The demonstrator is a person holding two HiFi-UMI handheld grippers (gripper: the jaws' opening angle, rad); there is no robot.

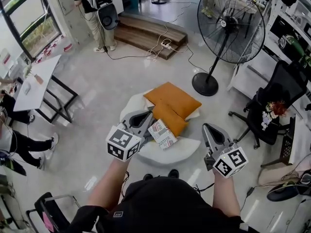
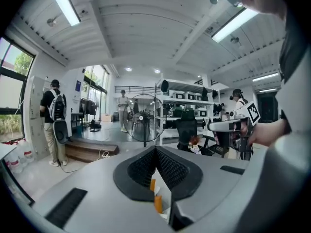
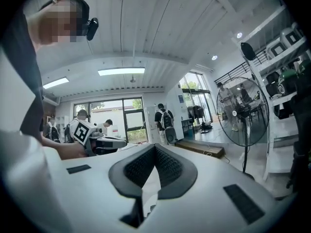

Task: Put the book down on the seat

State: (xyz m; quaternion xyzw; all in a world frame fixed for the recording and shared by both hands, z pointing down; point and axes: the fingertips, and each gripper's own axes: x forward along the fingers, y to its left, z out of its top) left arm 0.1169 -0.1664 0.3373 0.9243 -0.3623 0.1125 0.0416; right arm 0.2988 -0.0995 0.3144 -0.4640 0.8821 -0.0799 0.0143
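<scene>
The book (image 1: pixel 163 134), white with printed lettering, lies tilted on the round white seat (image 1: pixel 180 154), against an orange cushion (image 1: pixel 171 119). My left gripper (image 1: pixel 147 115) hovers just left of the book with its jaws shut. From the head view I cannot tell whether it touches the book. In the left gripper view its pads meet at the tip (image 2: pixel 155 149), and only a sliver of white and orange shows below them. My right gripper (image 1: pixel 209 128) is held right of the seat, shut with nothing in it; the right gripper view shows its jaws closed (image 3: pixel 155 147).
A second, larger orange cushion (image 1: pixel 172 97) lies on the seat's far side. A tall floor fan (image 1: pixel 231 23) stands beyond it, with a black office chair (image 1: pixel 279 93) at the right. A white table (image 1: pixel 36 81) is at the left, a person (image 1: pixel 97 8) stands by the steps, and cables cross the floor.
</scene>
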